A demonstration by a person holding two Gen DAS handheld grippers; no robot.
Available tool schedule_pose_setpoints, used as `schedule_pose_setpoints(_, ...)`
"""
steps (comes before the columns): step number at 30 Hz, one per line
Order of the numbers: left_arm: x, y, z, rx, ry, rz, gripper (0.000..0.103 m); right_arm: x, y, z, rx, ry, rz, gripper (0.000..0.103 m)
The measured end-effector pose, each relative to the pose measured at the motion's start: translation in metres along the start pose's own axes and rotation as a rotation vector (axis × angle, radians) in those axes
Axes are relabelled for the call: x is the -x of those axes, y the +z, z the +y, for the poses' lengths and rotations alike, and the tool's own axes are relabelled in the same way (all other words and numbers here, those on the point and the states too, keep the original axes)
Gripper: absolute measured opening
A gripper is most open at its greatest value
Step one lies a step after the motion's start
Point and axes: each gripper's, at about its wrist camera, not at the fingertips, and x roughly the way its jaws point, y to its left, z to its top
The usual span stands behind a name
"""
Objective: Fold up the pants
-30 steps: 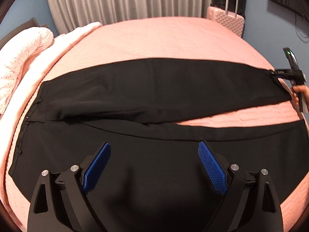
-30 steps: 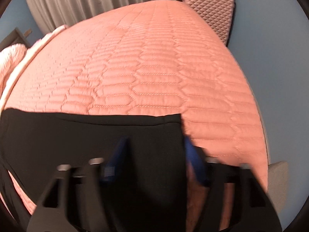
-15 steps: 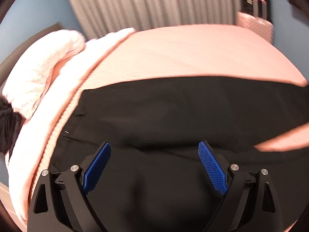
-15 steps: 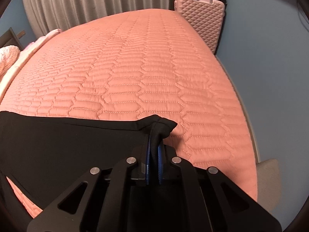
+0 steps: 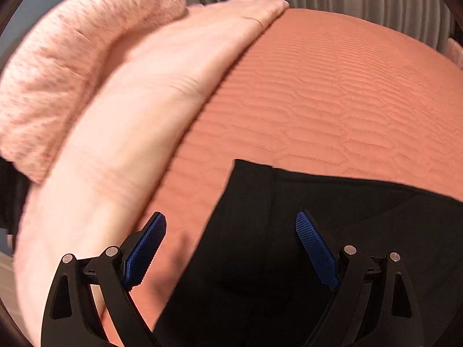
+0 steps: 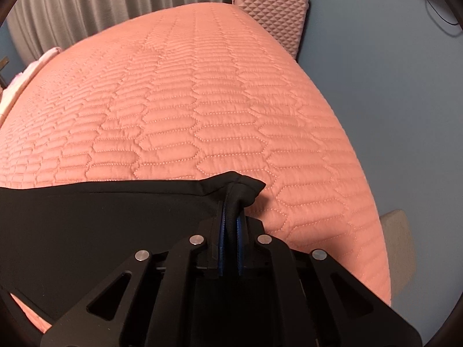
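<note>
Right jaws: clenched on a black fold of the pants (image 6: pixel 101 225); the fold stands up between the blue pads (image 6: pixel 221 248) and curls over at the tip. The right gripper (image 6: pixel 230 231) has just been closing, with cloth between its jaws.
Left jaws: released, pads (image 5: pixel 315 248) wide apart, nothing between them but air above cloth. Left gripper (image 5: pixel 231 248) hovers, tilted down.
Why right holds there: the pinch sits at the far right corner of a leg end, likely so that the leg can be lifted and carried over as one layer.
Why left stands open: it seems lined up to take the matching corner at the waist end; a pinch at both ends would keep the cloth taut along its length. Judgement only.
Pants vs right jaws: cloth runs left and near from the pinch, flat on the bed (image 6: pixel 202 101); its far edge is a straight line to the left.
Pants vs left jaws: the left edge of the waist passes between the pads; its far left corner (image 5: pixel 240 163) lies just beyond them. The left pad is over bare quilt, the right pad over black.
Surroundings: folded pink blanket (image 5: pixel 121 110) at far left, touching the bed; suitcase (image 6: pixel 272 8) at the far right, curtain behind.
Stage: early, no fold laid yet on these views.
Risk: thin corner may slip; left view is blurred.
</note>
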Motion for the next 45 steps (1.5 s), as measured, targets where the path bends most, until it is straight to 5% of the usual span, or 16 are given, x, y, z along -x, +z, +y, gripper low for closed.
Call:
schedule_pose_setpoints(4,-0.016,0.006,-0.009,0.030,-0.144,0.020,0.087,-0.001,-0.001,0.003,-0.004,-0.021,0.009,0.006)
schedule_pose_setpoints(7,-0.023,0.009,-0.007,0.073,-0.148,0.029,0.041,-0.001,-0.002,0.004,-0.022,-0.023,0.009,0.006)
schedule_pose_setpoints(11,-0.018,0.018,0.014,0.129,-0.221,0.001,0.001,0.003,-0.003,0.002,-0.049,-0.019,0.001,0.006)
schedule_pose_setpoints(20,0.096,-0.002,0.061,0.143,-0.450,-0.208,0.002,0.098,-0.016,-0.012,-0.032,0.094,-0.185,0.006)
schedule_pose_setpoints(27,0.223,-0.105,0.115,0.073,-0.557,-0.334,0.002,0.215,-0.091,-0.043,0.083,0.159,-0.321,0.006)
schedule_pose_setpoints(32,0.247,-0.208,0.133,-0.017,-0.449,-0.216,0.004,0.219,-0.179,-0.085,0.110,0.132,-0.137,0.009)
schedule_pose_setpoints(33,0.242,-0.224,0.134,-0.030,-0.416,-0.179,0.005,0.214,-0.188,-0.090,0.101,0.119,-0.109,0.013)
schedule_pose_setpoints(35,0.221,-0.258,0.137,-0.043,-0.320,-0.100,0.009,0.201,-0.216,-0.104,0.079,0.035,-0.043,0.044)
schedule_pose_setpoints(39,0.173,-0.296,0.160,0.024,-0.090,0.042,0.008,0.204,-0.250,-0.123,0.000,-0.049,-0.003,0.050)
schedule_pose_setpoints(42,0.184,-0.303,0.187,0.151,-0.028,0.019,0.008,0.230,-0.266,-0.134,-0.041,-0.101,-0.020,0.050)
schedule_pose_setpoints(45,0.219,-0.294,0.177,0.161,-0.027,-0.066,0.008,0.250,-0.271,-0.136,-0.081,-0.104,-0.038,0.051)
